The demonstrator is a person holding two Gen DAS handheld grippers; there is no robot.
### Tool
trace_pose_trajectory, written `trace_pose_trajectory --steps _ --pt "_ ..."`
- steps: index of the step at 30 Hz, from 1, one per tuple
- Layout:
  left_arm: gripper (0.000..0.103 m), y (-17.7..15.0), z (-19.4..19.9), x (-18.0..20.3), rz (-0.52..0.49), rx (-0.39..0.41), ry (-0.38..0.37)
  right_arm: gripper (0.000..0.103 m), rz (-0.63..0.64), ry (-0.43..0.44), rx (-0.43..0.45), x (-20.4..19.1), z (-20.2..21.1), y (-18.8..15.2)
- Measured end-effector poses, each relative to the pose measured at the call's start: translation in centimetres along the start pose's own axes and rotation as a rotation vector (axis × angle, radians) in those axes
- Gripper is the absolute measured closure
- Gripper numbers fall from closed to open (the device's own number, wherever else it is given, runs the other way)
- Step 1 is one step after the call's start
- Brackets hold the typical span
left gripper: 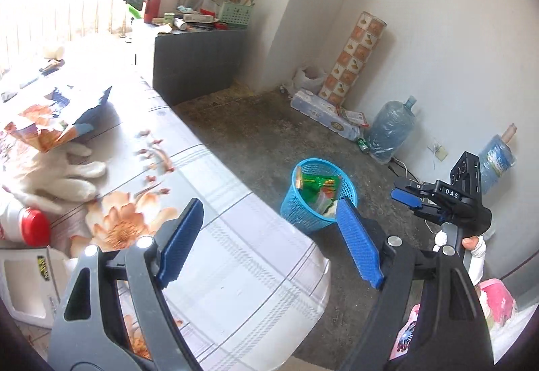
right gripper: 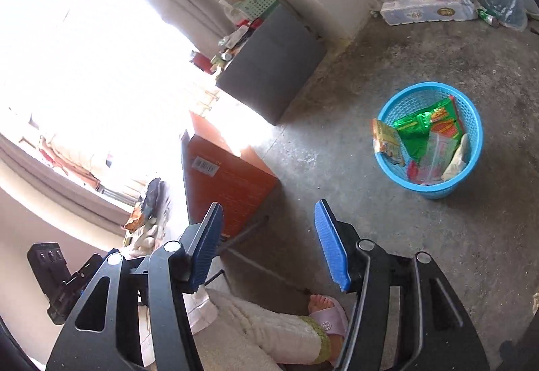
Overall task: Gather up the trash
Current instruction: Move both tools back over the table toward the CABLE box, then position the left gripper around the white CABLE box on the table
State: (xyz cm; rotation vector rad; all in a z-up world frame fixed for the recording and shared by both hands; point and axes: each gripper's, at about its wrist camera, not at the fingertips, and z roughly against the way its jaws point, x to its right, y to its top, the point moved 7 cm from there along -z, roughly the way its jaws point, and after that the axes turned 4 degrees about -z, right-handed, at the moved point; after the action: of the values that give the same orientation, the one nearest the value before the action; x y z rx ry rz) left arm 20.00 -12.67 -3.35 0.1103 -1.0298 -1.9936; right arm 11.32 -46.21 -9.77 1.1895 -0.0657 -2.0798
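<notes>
- Blue mesh plastic forms the wastebasket (left gripper: 318,199) we see standing on the bare concrete floor (left gripper: 256,135), just off the corner of the table (left gripper: 235,236).
- Inside the wastebasket we count several wrappers: a green snack packet (right gripper: 421,132), a yellow-orange packet (right gripper: 385,138) leaning over the rim, a clear pouch and a pale scrap.
- We find the left gripper (left gripper: 269,241) released, its blue pads spread wide with nothing between them; it hangs over the table's edge, pointing down toward the wastebasket.
- We find the right gripper (right gripper: 269,246) released too, jaws apart and empty, above the floor near a red box (right gripper: 232,182); the wastebasket lies ahead and to its right.
- In the left wrist view we spot the right gripper (left gripper: 409,197) again at the far right, with a fingertip showing on its handle.
- On the floral tablecloth we still see clutter: a torn orange-and-blue bag (left gripper: 57,122), a white glove (left gripper: 60,175) and a red-capped bottle (left gripper: 25,224).
- Against the far wall we note a large water jug (left gripper: 390,128), a pack of paper rolls (left gripper: 323,113) and a patterned roll (left gripper: 353,58) standing upright.
- Below the right gripper we see a person's foot in a pink slipper (right gripper: 328,315).
</notes>
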Motion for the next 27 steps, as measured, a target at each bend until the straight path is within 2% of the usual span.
trace_pose_trajectory --steps 3,7,10,13,16,21,24,27 --pt "0.026 -2.4 4.5 -4.6 0.081 0.041 0.073 0.047 0.112 0.099 -0.104 -6.9 -3.2 -2.6" --pt "0.026 -5.5 9.0 -9.9 0.206 0.079 0.155 0.047 0.282 0.204 -0.28 -16.3 -9.0 -8.1" --pt "0.026 -7.9 11.7 -13.4 0.303 0.102 0.206 0.046 0.434 0.243 -0.394 -22.6 -12.7 -13.1" --pt "0.026 -9.8 13.8 -15.7 0.38 0.129 0.24 0.039 0.578 0.27 -0.465 -27.6 -15.6 -17.5" --pt "0.026 -11.9 15.6 -17.3 0.445 0.149 0.251 0.039 0.669 0.225 -0.476 -29.9 -18.8 -19.7" --pt "0.026 -13.7 16.5 -19.1 0.516 0.151 0.235 0.039 0.649 0.155 -0.545 -29.9 -24.1 -21.0" --pt "0.026 -14.8 17.3 -20.2 0.544 0.158 0.237 0.038 0.649 0.168 -0.584 -29.6 -24.0 -22.7" --pt "0.026 -15.5 17.8 -21.3 0.571 0.161 0.246 0.038 0.673 0.213 -0.693 -29.6 -22.2 -26.1"
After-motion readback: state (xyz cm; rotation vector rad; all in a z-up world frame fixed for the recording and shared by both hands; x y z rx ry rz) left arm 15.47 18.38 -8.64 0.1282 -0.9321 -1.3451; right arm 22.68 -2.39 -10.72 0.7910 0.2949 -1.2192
